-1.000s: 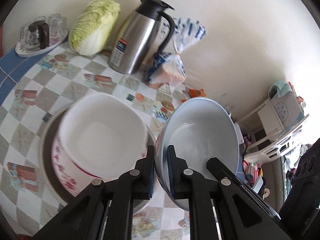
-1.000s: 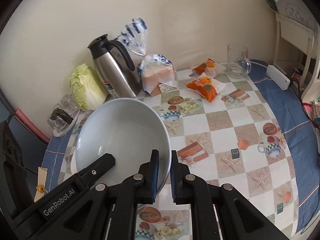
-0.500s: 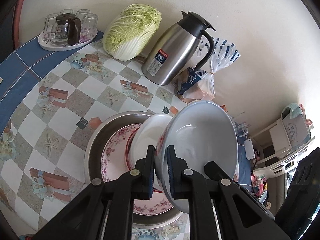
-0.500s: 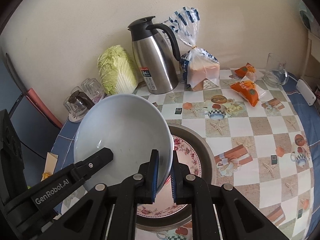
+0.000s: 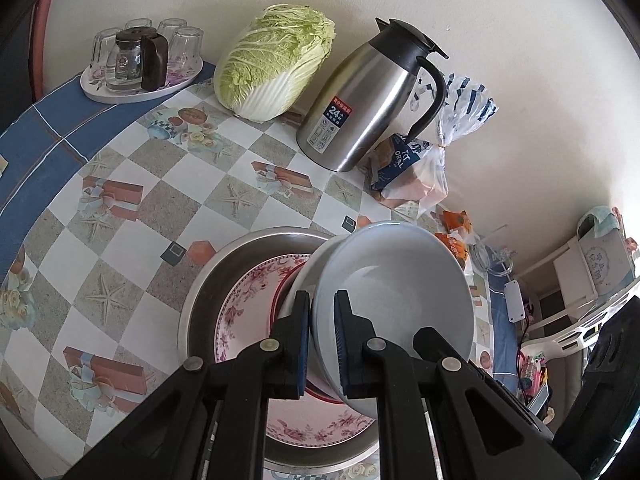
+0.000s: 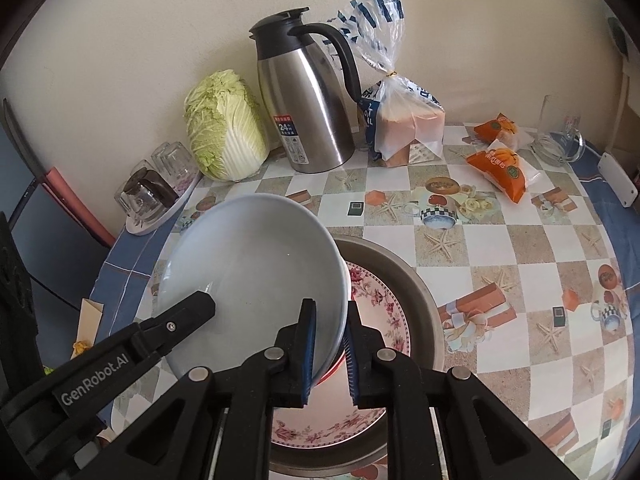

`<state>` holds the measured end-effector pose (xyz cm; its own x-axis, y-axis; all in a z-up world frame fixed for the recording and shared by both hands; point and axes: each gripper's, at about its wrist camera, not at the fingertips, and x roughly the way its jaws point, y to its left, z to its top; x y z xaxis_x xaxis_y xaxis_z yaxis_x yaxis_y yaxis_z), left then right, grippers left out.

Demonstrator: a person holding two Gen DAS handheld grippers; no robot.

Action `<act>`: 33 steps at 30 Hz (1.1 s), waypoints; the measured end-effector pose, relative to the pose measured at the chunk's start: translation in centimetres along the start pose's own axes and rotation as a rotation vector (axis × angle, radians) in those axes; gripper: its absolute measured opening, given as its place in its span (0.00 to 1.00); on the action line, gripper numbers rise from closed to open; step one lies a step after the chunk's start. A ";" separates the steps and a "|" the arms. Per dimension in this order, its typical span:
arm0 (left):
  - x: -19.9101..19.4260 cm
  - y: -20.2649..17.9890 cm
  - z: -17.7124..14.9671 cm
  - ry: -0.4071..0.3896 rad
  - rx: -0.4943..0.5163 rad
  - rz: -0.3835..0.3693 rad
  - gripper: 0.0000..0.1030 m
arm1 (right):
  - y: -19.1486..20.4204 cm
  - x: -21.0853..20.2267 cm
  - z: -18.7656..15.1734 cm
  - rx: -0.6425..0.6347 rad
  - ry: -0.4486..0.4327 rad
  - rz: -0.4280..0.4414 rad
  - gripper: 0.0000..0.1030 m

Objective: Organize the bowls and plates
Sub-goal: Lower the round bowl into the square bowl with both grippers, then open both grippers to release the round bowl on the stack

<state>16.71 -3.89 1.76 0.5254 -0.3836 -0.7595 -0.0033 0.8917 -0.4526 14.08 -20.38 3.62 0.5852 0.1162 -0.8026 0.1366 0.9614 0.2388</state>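
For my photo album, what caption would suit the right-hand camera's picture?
Two grippers, right and left, hold a pale bowl tilted above a floral plate in a metal basin.

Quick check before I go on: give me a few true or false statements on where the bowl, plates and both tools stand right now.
1. Both the left tool and the right tool clamp the rim of the pale blue bowl. True.
2. The floral pink plate lies in the round steel tray. True.
3. The steel thermos jug lies on its side. False: it stands upright.
4. The napa cabbage sits in the tray. False: it rests on the tablecloth by the wall.
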 end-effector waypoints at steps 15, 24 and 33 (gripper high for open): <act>-0.5 0.3 0.4 -0.029 -0.008 0.009 0.12 | 0.2 0.3 0.1 -0.015 -0.036 0.008 0.26; -2.1 0.3 0.5 -0.038 -0.019 0.040 0.44 | -0.3 -0.7 0.0 -0.013 -0.055 -0.006 0.62; -3.0 1.4 0.4 -0.036 -0.028 0.136 0.82 | -0.6 -2.0 -0.9 -0.045 -0.055 -0.040 0.87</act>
<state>15.47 -1.33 3.61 0.5489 -0.2504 -0.7975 -0.0998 0.9276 -0.3599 12.13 -20.97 4.56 0.6234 0.0643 -0.7793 0.1256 0.9754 0.1810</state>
